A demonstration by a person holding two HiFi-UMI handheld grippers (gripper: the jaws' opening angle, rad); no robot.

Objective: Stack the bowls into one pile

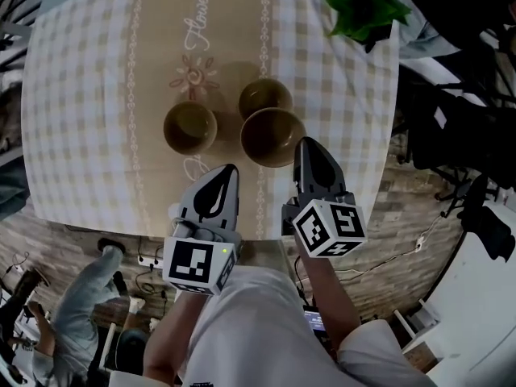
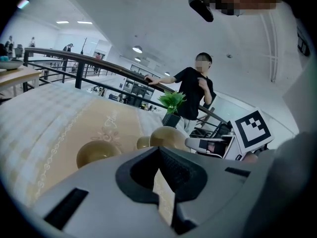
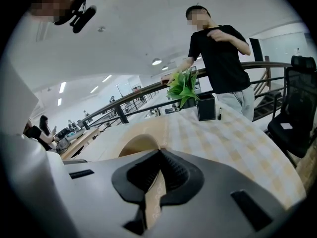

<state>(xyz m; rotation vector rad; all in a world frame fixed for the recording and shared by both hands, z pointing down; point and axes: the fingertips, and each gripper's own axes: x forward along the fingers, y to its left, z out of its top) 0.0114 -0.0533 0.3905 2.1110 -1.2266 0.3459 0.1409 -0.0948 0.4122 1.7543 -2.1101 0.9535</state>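
Bowls weren't in either of your grippers. The left gripper [image 1: 228,170] had its jaws closed tip to tip with only a thin slit between them and nothing held. The right gripper [image 1: 301,143] was the same, pinched together and empty. Both hung over the near edge of the table, the left just short of the bowls and the right tip just beside the big bowl [image 1: 272,136].

All three sat apart on the tan strip of the cloth [image 1: 72,95]. The big bowl was nearest you, the far bowl [image 1: 265,97] was close behind it, possibly touching, and the left bowl [image 1: 190,129] stood clear to the side. None was stacked.

Handling, my read:
- They looked like glazed ceramic, so stiff, moderately heavy and chippable. Set them down gently.
- The glaze looked smooth, so expect slip on the curved wall.
- Pinch the rim, one jaw inside and one outside. Don't try to span the body.
- The big bowl looked like the base, with the two smaller ones nesting into it.

Writing:
- "Flower" [image 1: 197,14] in script ran along the strip, above a daisy motif.
- More script by the left gripper tip was partly covered and unreadable.
- The marker cubes carried only black-and-white squares, no text.
- I saw no brand on the bowls.

A plant [image 1: 363,2] stood at the far right corner, well clear.
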